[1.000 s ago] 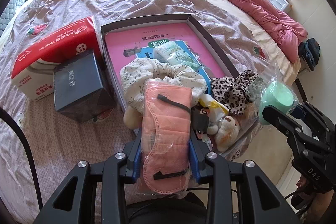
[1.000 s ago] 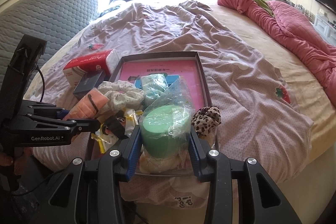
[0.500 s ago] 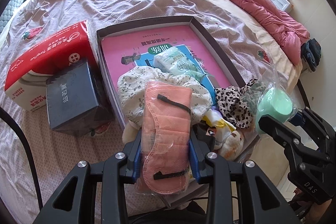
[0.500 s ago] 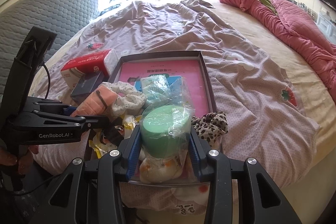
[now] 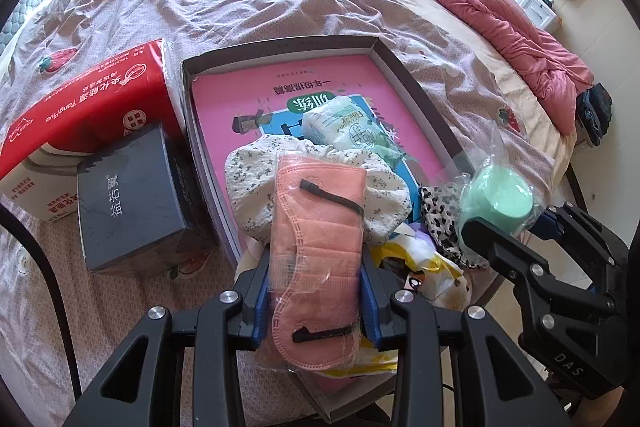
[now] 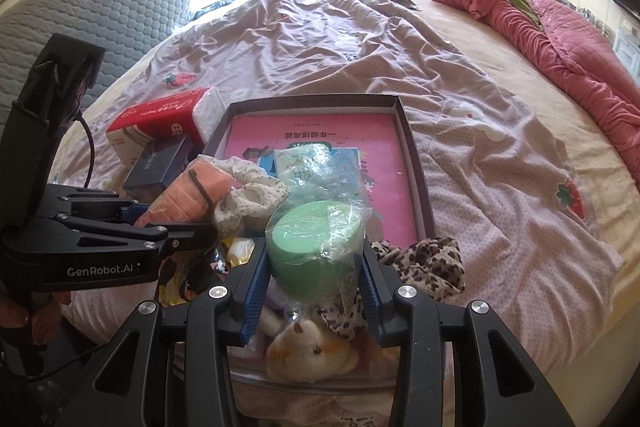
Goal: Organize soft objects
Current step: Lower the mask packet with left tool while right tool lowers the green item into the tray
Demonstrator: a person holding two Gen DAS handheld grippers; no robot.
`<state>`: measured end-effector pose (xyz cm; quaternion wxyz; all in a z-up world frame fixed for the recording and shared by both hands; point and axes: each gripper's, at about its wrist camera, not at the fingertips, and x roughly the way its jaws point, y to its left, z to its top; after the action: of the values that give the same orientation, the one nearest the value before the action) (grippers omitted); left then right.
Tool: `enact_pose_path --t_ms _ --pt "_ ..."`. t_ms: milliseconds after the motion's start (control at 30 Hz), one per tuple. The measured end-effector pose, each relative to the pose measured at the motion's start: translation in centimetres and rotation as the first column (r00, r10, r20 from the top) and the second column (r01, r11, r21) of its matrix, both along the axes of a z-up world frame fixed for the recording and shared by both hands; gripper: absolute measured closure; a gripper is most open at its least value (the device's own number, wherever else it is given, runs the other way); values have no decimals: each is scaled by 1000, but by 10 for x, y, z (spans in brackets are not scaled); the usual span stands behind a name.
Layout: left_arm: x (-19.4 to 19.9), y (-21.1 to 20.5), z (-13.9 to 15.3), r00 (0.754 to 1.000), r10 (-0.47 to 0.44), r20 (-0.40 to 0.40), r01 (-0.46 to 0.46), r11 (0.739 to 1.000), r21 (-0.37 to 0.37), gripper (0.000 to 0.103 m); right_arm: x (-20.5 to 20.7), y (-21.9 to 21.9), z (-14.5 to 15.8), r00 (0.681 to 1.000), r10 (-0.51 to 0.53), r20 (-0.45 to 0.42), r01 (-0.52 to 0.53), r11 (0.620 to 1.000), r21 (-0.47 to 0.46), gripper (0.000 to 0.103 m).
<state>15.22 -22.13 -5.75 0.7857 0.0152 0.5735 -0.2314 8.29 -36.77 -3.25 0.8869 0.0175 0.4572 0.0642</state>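
Left tongs (image 5: 316,291) are clamped on a bagged pink mask (image 5: 320,227); right tongs (image 6: 314,275) are clamped on a bagged green roll (image 6: 314,247), above the box (image 6: 416,163).

Carrying the pink mask (image 5: 318,227) in the left hand-held gripper (image 5: 316,291) and the green roll (image 6: 314,245) in the right hand-held gripper (image 6: 312,277) forward over the box (image 5: 420,95), slightly lower.

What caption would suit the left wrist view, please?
Left gripper holds a wrapped pink mask above a cluttered tray.
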Motion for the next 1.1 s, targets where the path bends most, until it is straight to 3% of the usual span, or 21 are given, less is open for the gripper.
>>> enact_pose_path --t_ms 433,1100 --pt "6 -2 -8 1000 -10 -13 10 1000 -9 66 34 2 -21 999 3 -33 -3 1000 -23 60" --pt "11 -3 -9 999 -23 -26 21 998 -60 66 47 10 -39 997 25 -79 -25 1000 -5 59"
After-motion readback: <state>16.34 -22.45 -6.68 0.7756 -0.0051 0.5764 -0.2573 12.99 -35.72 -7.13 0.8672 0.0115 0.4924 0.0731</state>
